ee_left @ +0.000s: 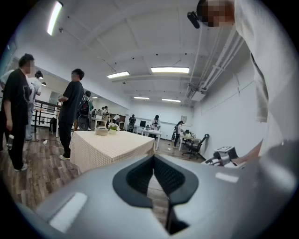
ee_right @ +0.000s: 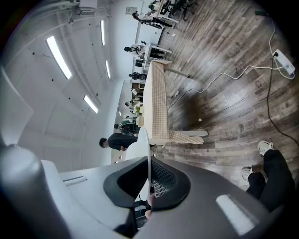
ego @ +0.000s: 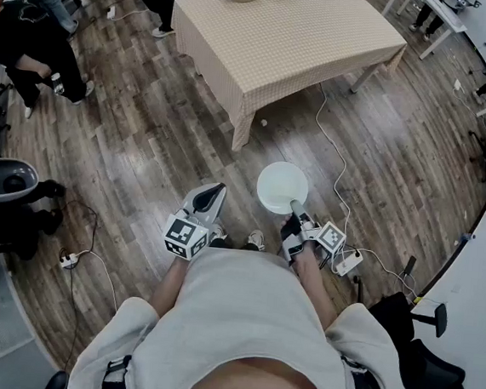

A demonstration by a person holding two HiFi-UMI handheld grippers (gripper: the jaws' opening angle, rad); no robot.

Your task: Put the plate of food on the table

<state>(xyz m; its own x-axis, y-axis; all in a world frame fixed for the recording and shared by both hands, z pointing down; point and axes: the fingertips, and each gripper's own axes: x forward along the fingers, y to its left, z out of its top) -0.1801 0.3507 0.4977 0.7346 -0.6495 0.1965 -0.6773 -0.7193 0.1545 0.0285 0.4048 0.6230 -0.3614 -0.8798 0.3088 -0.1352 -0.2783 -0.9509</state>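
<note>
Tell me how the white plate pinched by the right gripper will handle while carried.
The white plate looks stiff: it sits flat though the right gripper pinches only its near rim. Held at one edge, it probably wants to pivot in the jaws. Its smooth surface may be slippery, and a drop onto the wood floor could break it.

The plate (ego: 281,187) was plain white, and the table (ego: 283,39) wore a beige cloth with a fine check. The floor (ego: 147,129) was dark brown wood grain. The left gripper (ego: 218,190) and right gripper (ego: 294,207) were grey with black-and-white square markers.
</note>
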